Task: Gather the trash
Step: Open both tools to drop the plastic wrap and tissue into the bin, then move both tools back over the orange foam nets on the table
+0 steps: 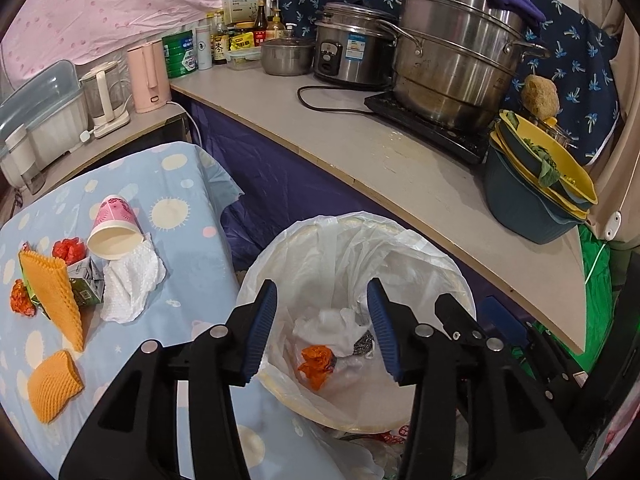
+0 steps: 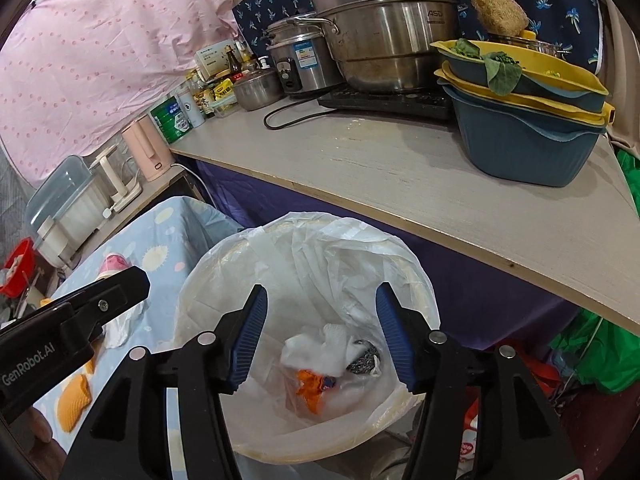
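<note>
**Both tongs parted over the lined bin, trash waiting on the table**

My left tongs [image 1: 322,332] hang directly above the mouth of the bin [image 1: 460,280], their blue pads spread wide with nothing between them. My right tongs [image 2: 322,338] sit over the same bin [image 2: 200,280], likewise spread apart and holding nothing; in the left view I see part of the right tool's black frame at the bin's right rim. Down inside the white liner I count three pieces: an orange crumpled wrapper [image 1: 316,364], a white tissue wad [image 1: 332,320] and a grey metallic scrap [image 1: 362,344], all below and between the pads.

The remaining trash lies to the left of my left tongs, well apart from them, on the table [image 1: 180,184] with the blue sun-print cloth. There I count one pink paper cup [image 1: 114,228], tipped on its side, long axis running away from me with the open mouth facing toward me and the bin. Touching it is one white tissue [image 1: 132,284]. Beside that sits one small crushed carton [image 1: 86,284]. I count two orange foam nets: the longer net [image 1: 52,296] lies lengthwise toward me, the shorter net [image 1: 54,386] nearest me. Three red crumpled wrappers show: one [image 1: 70,250] behind the carton, one [image 1: 20,298] at the far left, and a sliver I cannot tell apart clearly.
</note>
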Demonstrator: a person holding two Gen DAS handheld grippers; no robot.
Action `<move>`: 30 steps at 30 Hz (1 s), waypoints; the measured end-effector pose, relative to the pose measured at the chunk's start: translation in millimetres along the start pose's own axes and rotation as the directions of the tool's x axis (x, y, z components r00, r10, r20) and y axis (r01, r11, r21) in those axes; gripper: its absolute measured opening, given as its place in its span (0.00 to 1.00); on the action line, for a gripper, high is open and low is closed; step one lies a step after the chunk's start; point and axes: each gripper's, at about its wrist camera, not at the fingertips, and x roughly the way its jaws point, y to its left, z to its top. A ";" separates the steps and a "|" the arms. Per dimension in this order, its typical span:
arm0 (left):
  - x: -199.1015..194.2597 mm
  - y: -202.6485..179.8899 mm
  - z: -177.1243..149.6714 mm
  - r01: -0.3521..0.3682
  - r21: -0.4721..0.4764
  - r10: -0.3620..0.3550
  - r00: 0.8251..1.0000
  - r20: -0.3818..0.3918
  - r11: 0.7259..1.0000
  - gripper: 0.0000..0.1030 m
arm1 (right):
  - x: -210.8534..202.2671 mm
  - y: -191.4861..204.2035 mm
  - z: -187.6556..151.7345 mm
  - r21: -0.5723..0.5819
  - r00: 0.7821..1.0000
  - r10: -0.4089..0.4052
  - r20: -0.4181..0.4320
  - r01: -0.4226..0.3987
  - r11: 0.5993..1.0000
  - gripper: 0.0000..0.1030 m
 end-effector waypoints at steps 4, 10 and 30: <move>-5.1 6.0 0.9 -0.001 -0.017 0.001 1.000 0.009 1.000 0.47 | -7.6 7.3 2.1 -0.014 1.000 0.006 0.011 -0.006 1.000 0.54; -14.6 16.8 1.7 -0.004 -0.038 0.005 1.000 0.024 0.999 0.48 | -17.6 19.8 4.7 -0.036 1.000 0.011 0.028 -0.010 0.999 0.54; -63.1 106.8 -15.5 -0.082 -0.187 0.098 0.992 0.077 0.979 0.66 | -46.4 91.3 -12.4 -0.140 0.997 0.070 0.035 -0.064 0.988 0.54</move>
